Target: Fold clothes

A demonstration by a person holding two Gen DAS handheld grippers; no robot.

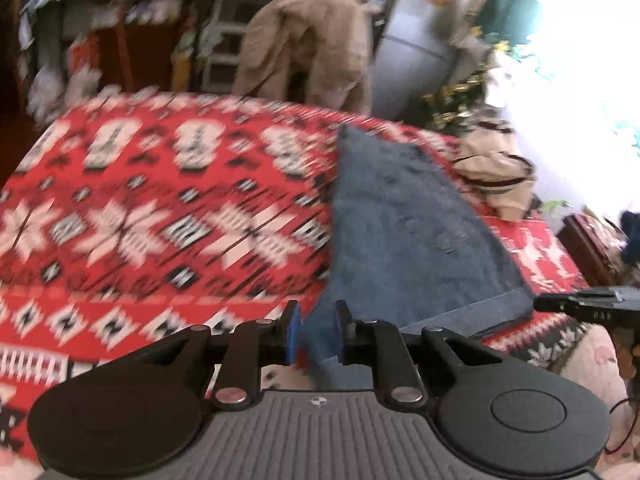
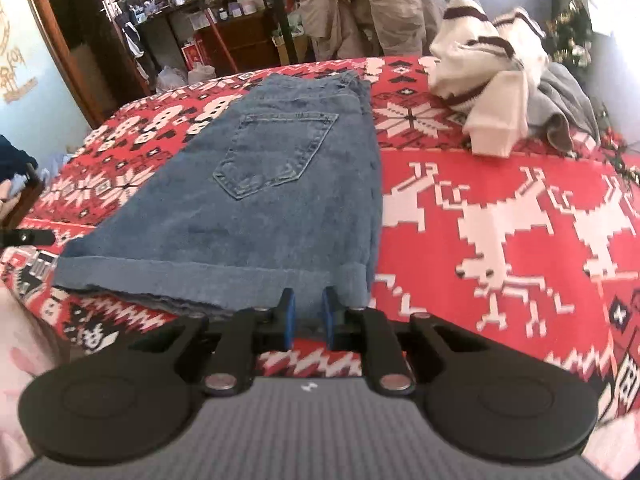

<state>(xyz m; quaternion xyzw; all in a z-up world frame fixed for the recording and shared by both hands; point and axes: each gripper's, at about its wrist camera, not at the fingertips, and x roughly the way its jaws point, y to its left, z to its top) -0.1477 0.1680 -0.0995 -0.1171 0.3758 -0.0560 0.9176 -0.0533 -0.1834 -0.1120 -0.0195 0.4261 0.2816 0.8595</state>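
Note:
A pair of blue denim shorts (image 2: 260,184) lies flat on the red patterned bedspread (image 2: 500,220), folded lengthwise with one back pocket up and the rolled cuff toward me. My right gripper (image 2: 308,320) hovers at the cuff's near right end, open, its blue pads apart and pressing on nothing. In the left wrist view the shorts (image 1: 400,220) run away from my left gripper (image 1: 317,332), which is open over the cuff's left corner, with denim showing in the gap. The right gripper's tip (image 1: 580,304) sits beside the other cuff corner. The left gripper's tip (image 2: 24,236) shows at the picture's left edge.
A cream sweater with dark stripes (image 2: 480,72) is heaped at the bed's far right on a grey garment (image 2: 568,100). A beige coat (image 2: 360,8) hangs beyond the bed. A cluttered dark desk (image 2: 224,20) stands at the back left.

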